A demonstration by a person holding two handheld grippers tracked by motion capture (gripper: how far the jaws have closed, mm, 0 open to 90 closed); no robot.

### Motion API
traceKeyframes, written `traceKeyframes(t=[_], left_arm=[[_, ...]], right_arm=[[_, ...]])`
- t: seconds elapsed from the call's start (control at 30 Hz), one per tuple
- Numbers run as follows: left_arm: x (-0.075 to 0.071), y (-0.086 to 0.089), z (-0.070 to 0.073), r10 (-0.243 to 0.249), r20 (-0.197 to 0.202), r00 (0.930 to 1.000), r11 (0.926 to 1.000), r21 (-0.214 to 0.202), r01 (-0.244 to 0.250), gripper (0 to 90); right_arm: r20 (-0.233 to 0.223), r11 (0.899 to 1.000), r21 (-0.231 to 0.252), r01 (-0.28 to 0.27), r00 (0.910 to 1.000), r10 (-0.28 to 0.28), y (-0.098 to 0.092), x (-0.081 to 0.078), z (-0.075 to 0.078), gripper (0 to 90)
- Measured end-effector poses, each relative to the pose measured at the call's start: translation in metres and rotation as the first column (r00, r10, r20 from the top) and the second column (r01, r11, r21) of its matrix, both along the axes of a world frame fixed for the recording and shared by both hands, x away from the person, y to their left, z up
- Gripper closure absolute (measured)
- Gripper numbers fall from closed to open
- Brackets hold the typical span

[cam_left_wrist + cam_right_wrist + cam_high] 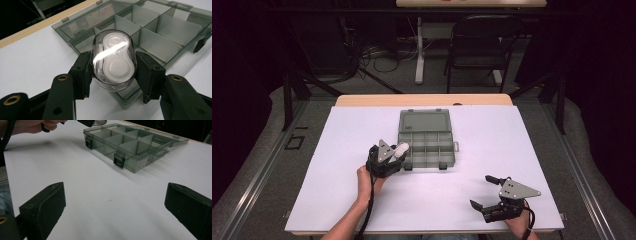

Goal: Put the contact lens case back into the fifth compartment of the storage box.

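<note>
**Two grippers, one clear capsule over the open organiser**

Left gripper (113,72) has its black fingers (81,73) clamped on either side of a small clear plastic dome-shaped case with a white peanut-shaped insert (113,61), and it's held up off the white surface (492,150). From the high view, that gripper (398,155) sits at the near-left corner of the smoky grey transparent compartment box (428,145), whose lid lies flat open on the far side. The case (402,148) hangs right at the box's near-left corner, over the edge of the corner compartment. In the left gripper view the dividers and bare compartments show just behind the case.

Over on the right, the right gripper (479,192) rests low near the front edge of the surface, well apart from the box. Its fingers (43,210) stand wide, nothing between them, just white surface and the box's two dark latches (119,160) beyond.
</note>
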State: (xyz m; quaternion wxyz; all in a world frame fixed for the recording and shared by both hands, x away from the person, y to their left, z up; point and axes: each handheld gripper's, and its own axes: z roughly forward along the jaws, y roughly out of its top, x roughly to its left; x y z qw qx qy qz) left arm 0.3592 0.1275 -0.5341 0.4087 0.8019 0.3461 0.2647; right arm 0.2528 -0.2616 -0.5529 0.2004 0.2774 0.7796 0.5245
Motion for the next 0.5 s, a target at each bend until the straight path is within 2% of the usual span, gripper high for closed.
traceKeyframes(t=[0.5], left_arm=[[0.0038,-0.0028,-0.0040,0.013,-0.027,0.9996,0.9994,0.034,-0.012,49.3]], right_arm=[[0.004,1.000,-0.001,-0.003,1.0000,0.003,0.0007,-0.0007,0.0009,3.3]])
